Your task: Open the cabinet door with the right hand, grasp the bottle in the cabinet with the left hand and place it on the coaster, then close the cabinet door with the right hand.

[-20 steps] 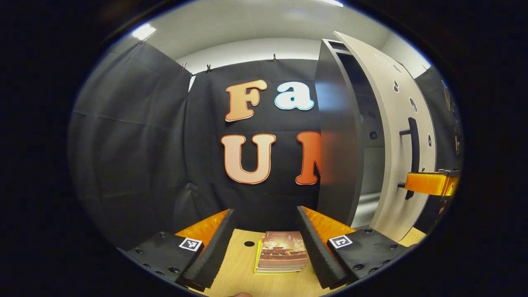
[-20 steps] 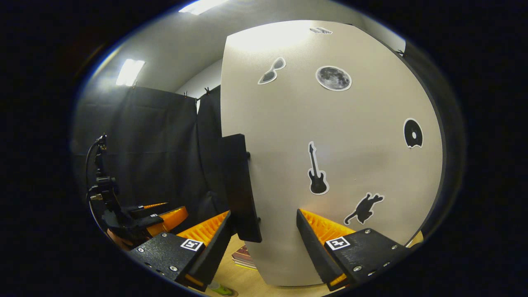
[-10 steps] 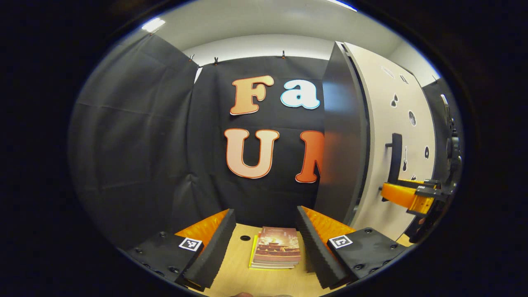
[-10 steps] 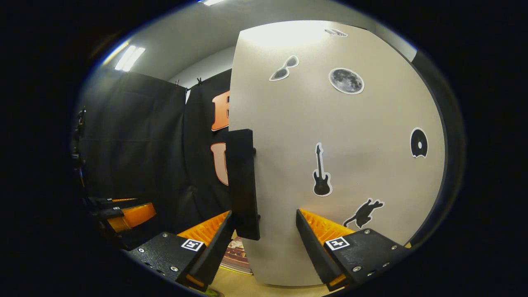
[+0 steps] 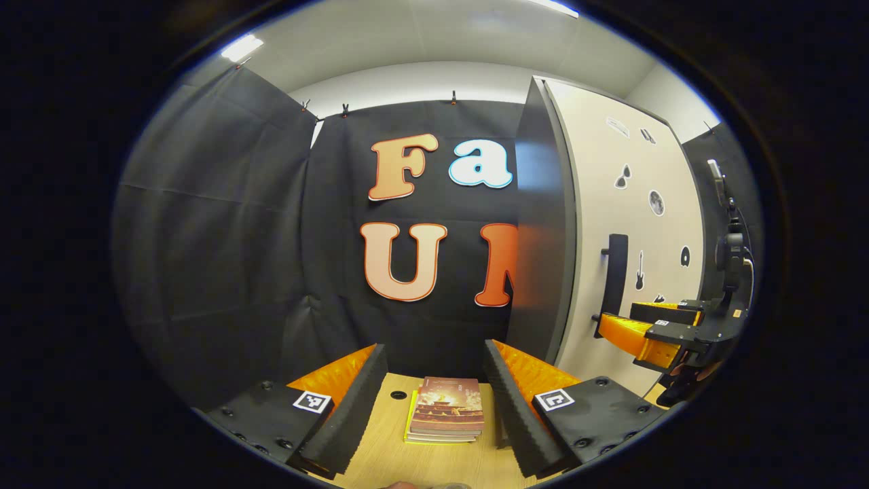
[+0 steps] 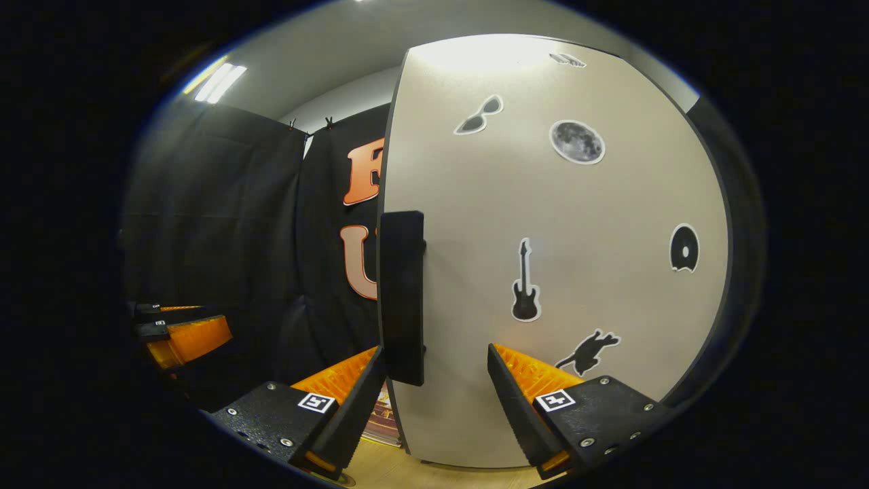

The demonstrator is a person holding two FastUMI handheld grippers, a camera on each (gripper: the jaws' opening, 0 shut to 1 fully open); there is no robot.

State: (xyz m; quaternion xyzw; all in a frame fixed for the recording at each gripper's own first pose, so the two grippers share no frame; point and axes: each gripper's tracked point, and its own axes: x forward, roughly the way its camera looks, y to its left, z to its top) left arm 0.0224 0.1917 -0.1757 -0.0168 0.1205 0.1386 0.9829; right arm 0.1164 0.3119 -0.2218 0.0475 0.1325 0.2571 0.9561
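Note:
The pale cabinet door (image 6: 577, 285), with black stickers on it, lies flat against the cabinet front, and no gap shows in the left gripper view along the dark cabinet side (image 5: 540, 238). My right gripper (image 6: 434, 352) is open, and the lower end of the black bar handle (image 6: 402, 292) stands between its fingers, close to the left one. The left gripper view shows the same door (image 5: 645, 231), the handle (image 5: 616, 272) and the right gripper (image 5: 645, 329) at it. My left gripper (image 5: 433, 346) is open over the wooden table (image 5: 380, 455), holding nothing.
A small stack of books (image 5: 445, 411) lies on the table between my left gripper's fingers, beside a round hole (image 5: 398, 394) in the tabletop. Black cloth walls stand behind and to the left. My left gripper (image 6: 183, 336) appears low at the left of the right gripper view.
The cabinet door has swung from partly open to shut against the cabinet, with my right gripper following the handle. My left gripper has barely moved.

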